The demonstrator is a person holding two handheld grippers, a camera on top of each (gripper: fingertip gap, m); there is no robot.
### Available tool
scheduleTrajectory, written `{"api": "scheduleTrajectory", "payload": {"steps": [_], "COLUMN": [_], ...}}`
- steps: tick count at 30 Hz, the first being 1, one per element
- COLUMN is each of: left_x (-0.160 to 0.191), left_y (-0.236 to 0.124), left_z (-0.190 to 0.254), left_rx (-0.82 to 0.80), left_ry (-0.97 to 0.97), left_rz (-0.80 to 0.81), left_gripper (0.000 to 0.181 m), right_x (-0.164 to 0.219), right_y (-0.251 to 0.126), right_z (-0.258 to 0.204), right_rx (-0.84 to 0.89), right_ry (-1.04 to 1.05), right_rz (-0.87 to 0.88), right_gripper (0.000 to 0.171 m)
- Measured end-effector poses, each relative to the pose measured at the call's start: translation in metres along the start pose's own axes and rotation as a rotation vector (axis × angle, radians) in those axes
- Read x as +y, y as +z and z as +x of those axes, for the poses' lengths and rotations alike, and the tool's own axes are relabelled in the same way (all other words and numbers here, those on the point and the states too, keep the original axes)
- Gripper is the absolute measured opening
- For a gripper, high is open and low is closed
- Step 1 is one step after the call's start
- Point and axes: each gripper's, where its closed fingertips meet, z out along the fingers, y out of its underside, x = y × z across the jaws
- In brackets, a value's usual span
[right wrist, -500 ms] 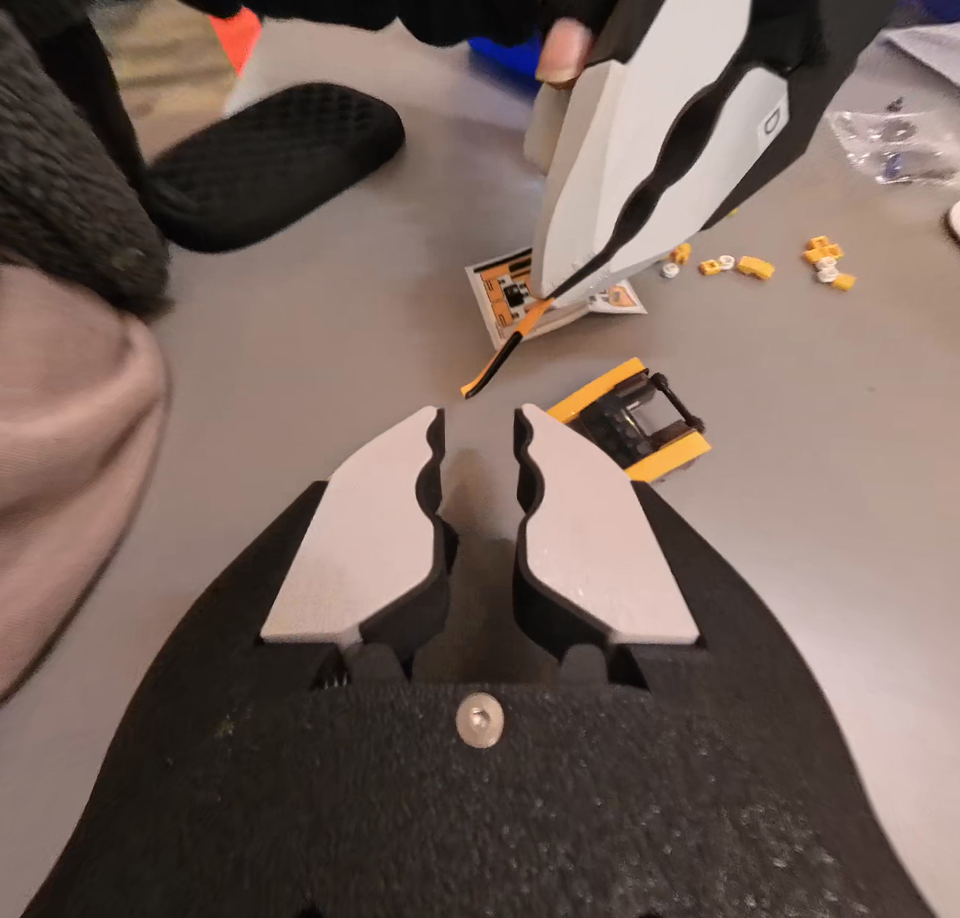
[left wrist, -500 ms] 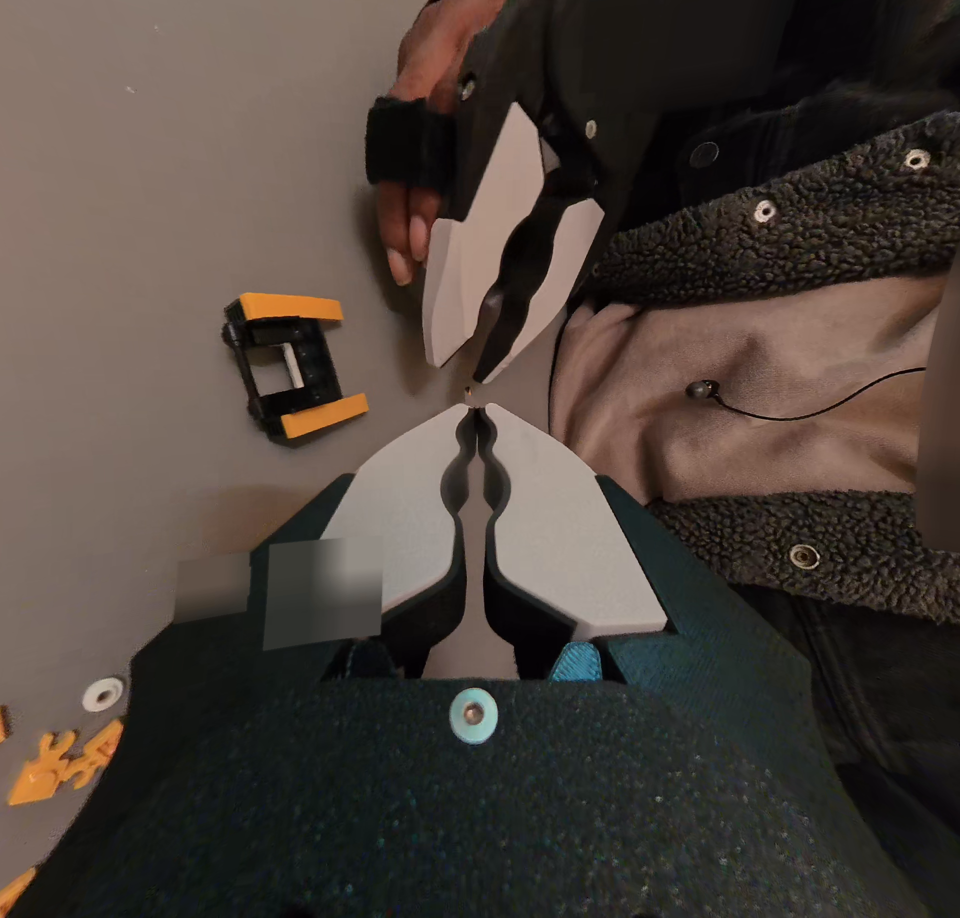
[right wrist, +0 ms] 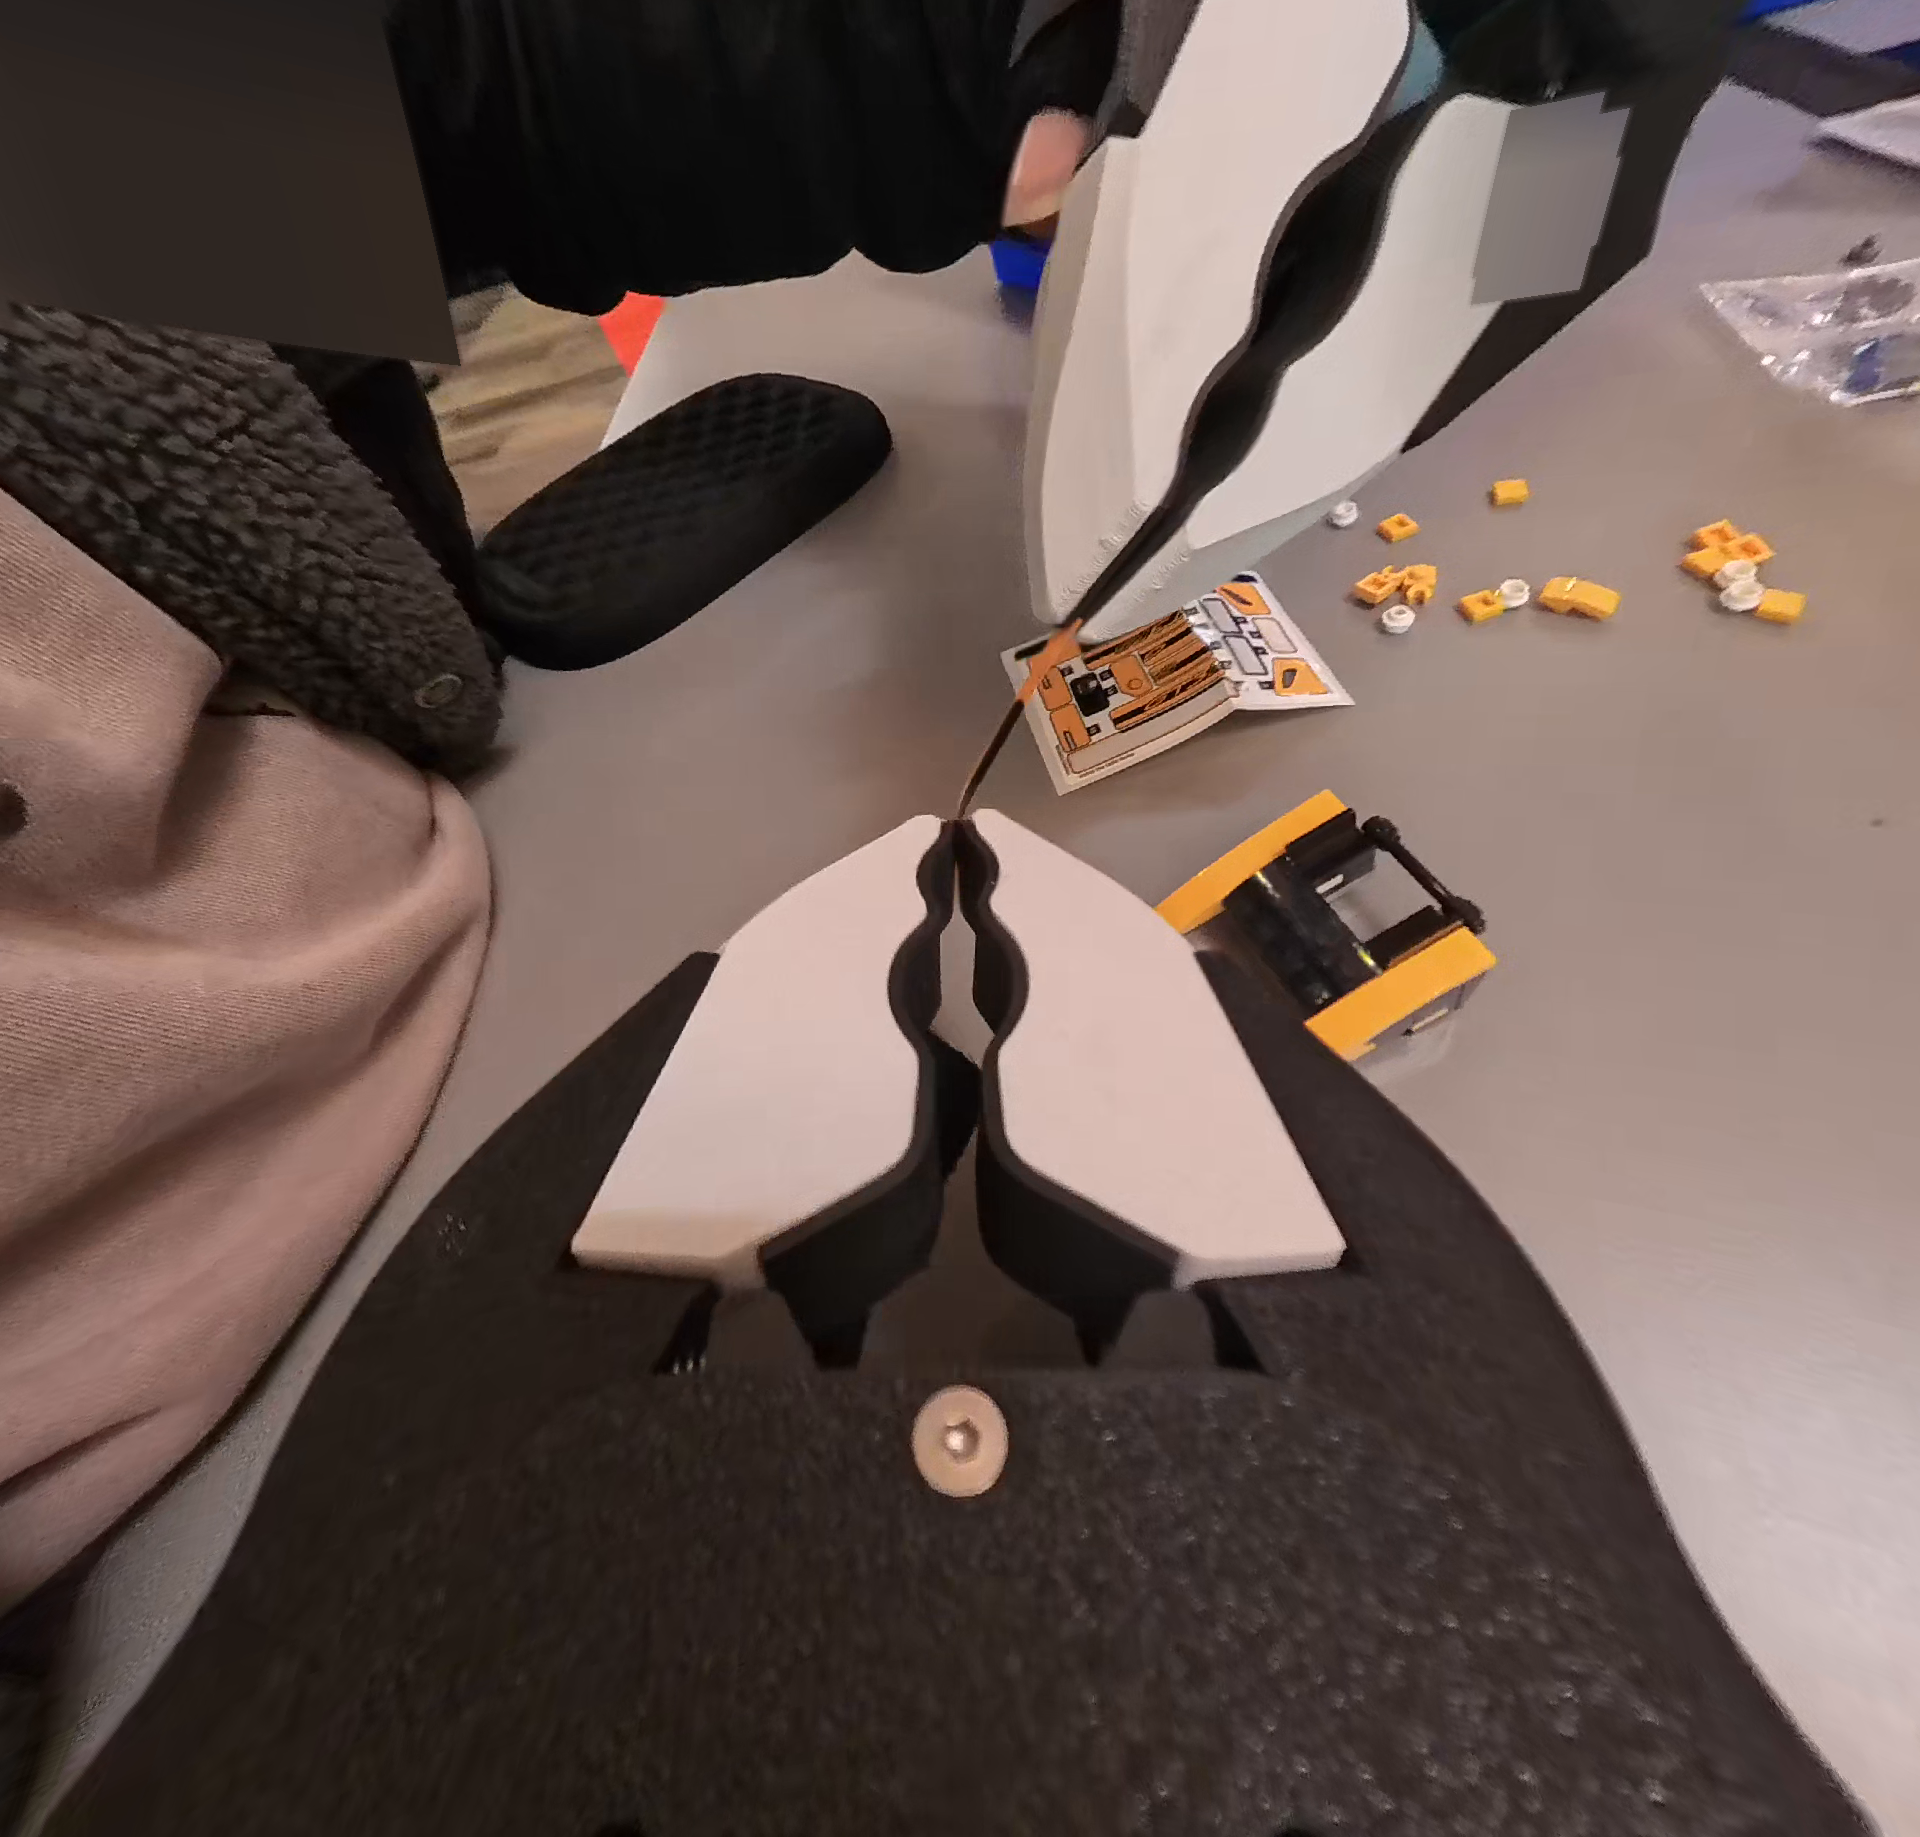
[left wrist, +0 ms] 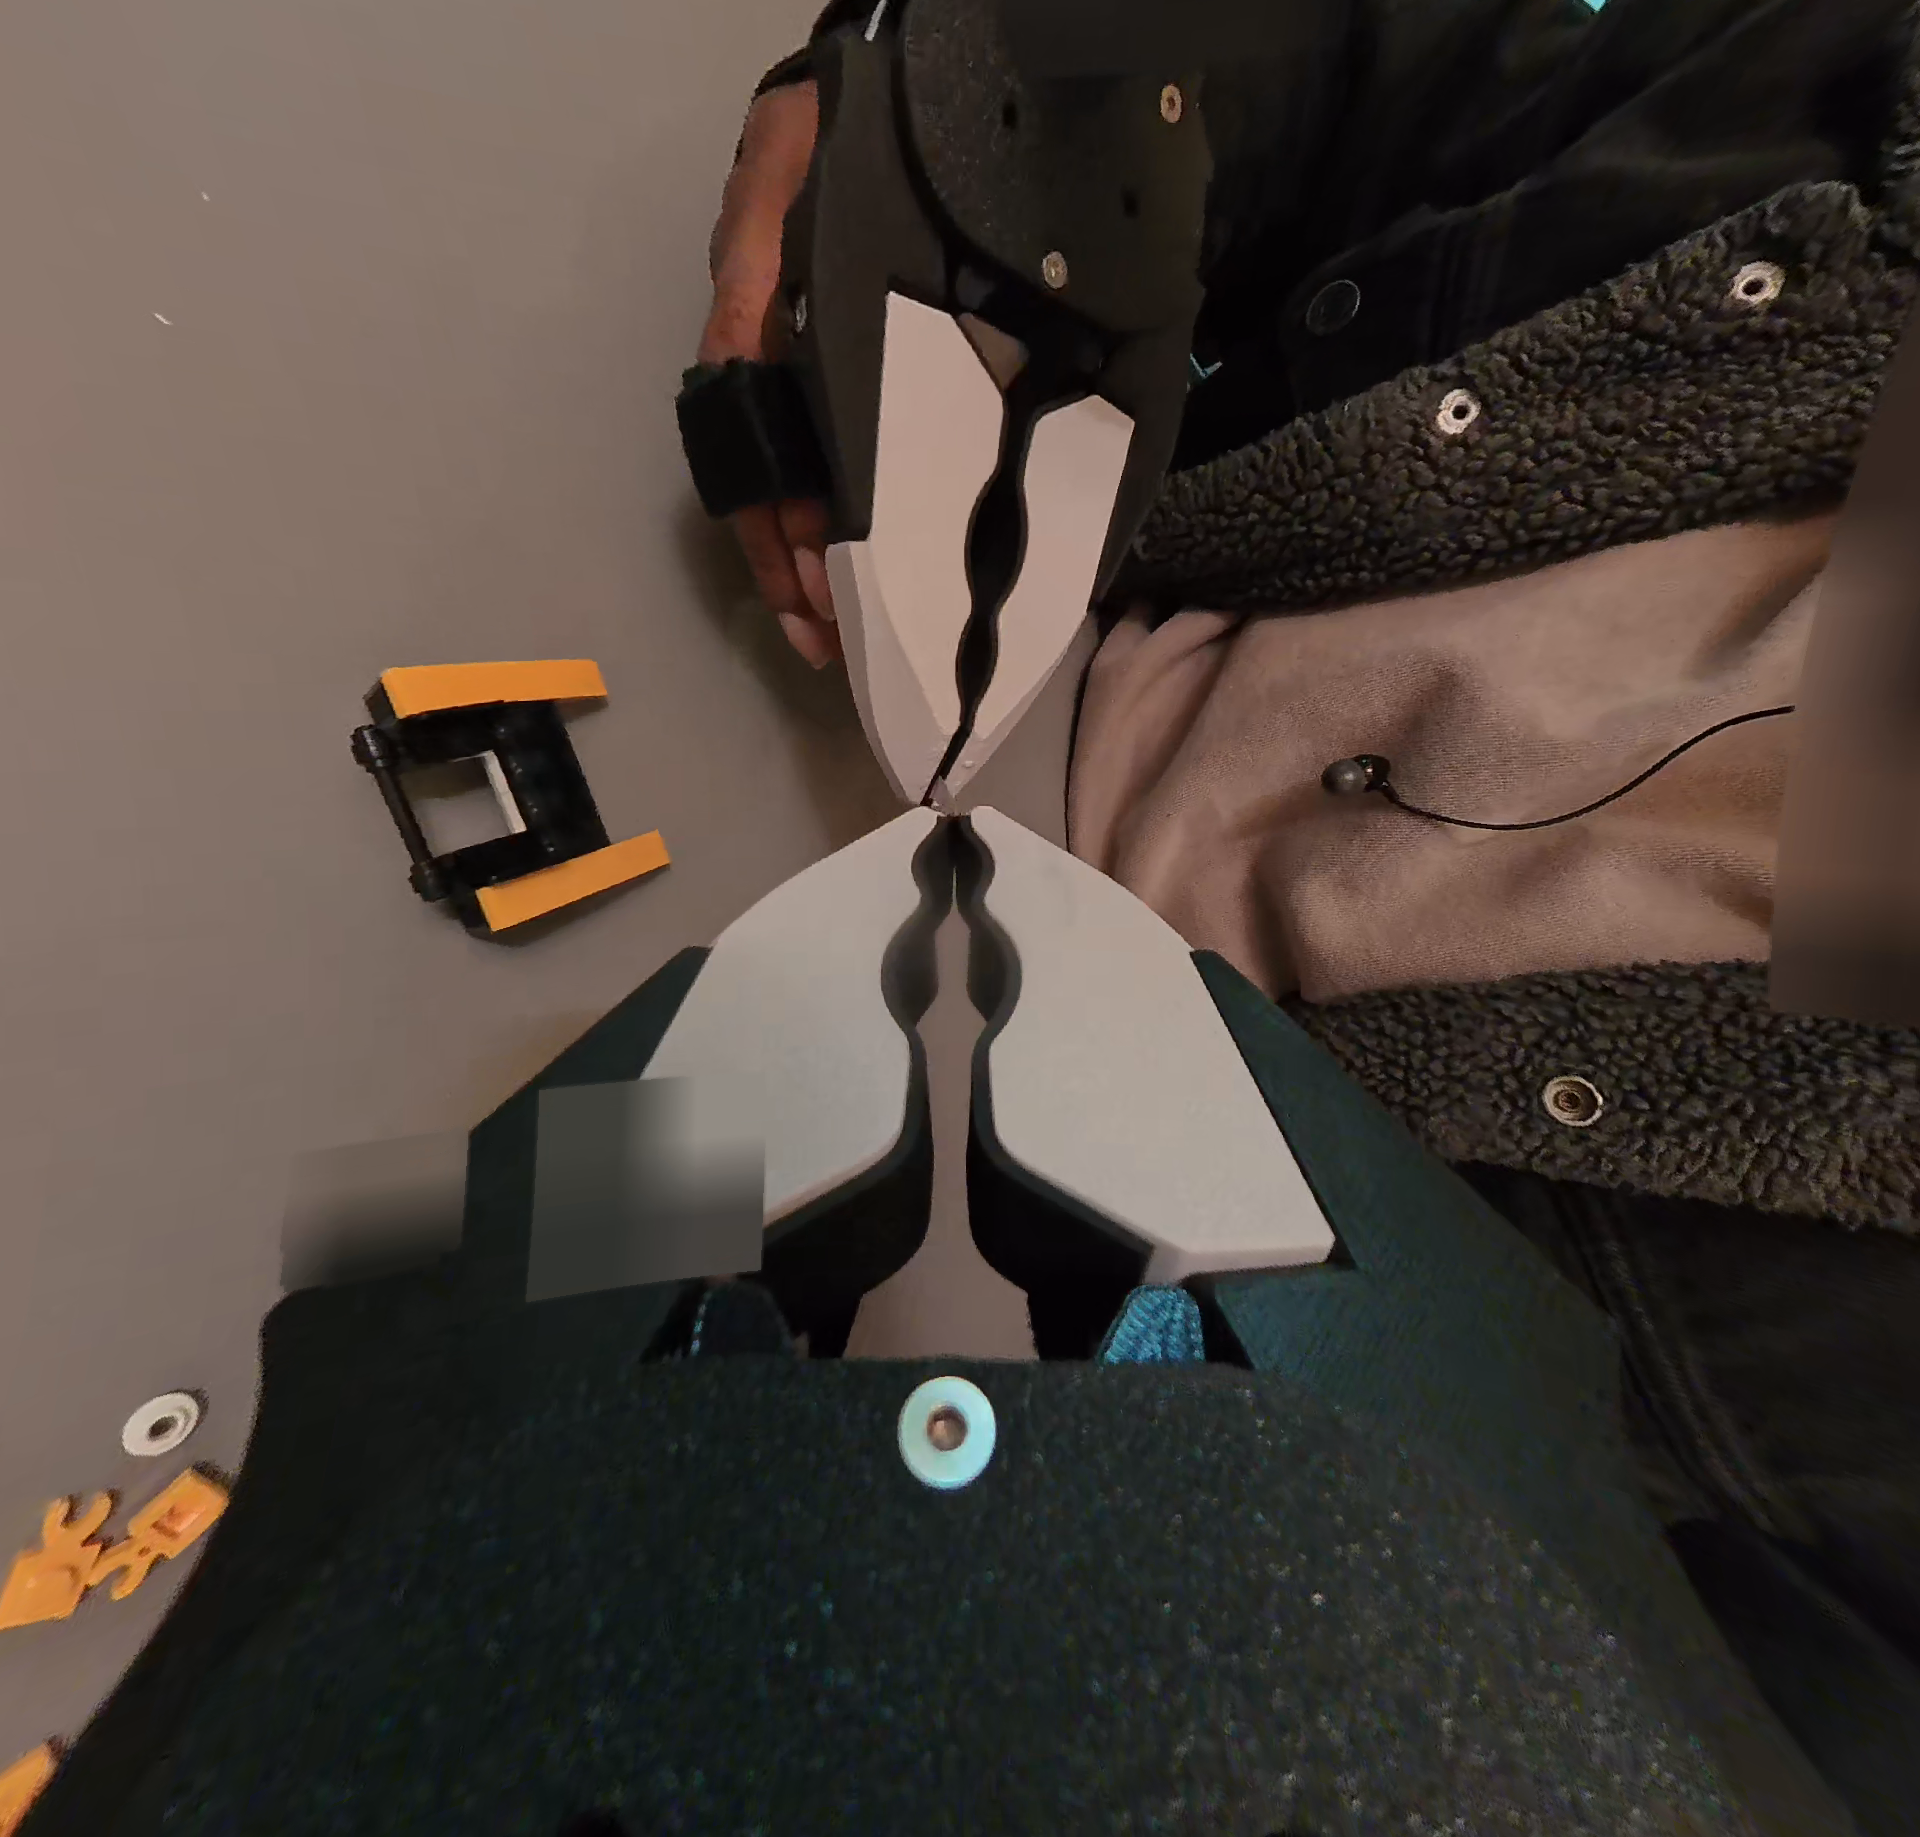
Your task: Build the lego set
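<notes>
Left gripper (right wrist: pixel 1075 624) clenched on upper end of thin orange-and-black sticker strip (right wrist: pixel 997 738); right gripper (right wrist: pixel 958 823) clamped on its lower end, tips meeting at 12 o'clock; partly built yellow-and-black lego model (right wrist: pixel 1340 920) resting on grey table (right wrist: pixel 1662 1112) at 2 o'clock; sticker sheet (right wrist: pixel 1174 675) beyond; loose yellow pieces (right wrist: pixel 1558 582) farther at 2 o'clock.

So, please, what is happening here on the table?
A person holds a two-finger tool in each hand. The left tool and the right tool are both shut on one thin orange-and-black sticker, stretched in the air between their tips. On the grey table lie the sticker sheet, a half-built yellow-and-black lego frame, and loose small yellow and white pieces.
</notes>
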Motion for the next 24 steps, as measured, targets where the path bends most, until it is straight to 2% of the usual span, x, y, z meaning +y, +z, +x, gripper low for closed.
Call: {"api": "scheduleTrajectory", "payload": {"steps": [6,11,15,24], "left_x": [-0.002,-0.001,-0.002,0.000], "left_y": [-0.005,-0.005,-0.007,-0.001], "left_z": [-0.002,0.001,0.006,0.015], "left_rx": [0.006,0.002,-0.005,-0.019], "left_ry": [-0.009,0.005,0.027,0.067], "left_rz": [0.017,0.011,0.016,-0.013], "left_gripper": [0.000,0.000,0.000,0.000], "right_x": [-0.007,-0.006,-0.006,-0.011], "right_y": [-0.003,-0.002,-0.002,-0.004], "right_z": [0.003,0.004,0.004,0.005], "right_rx": [0.084,0.076,0.051,0.035], "right_ry": [-0.159,-0.120,-0.066,0.003], "right_rz": [0.036,0.022,0.024,0.062], "right_gripper": [0.000,0.000,0.024,0.036]}}
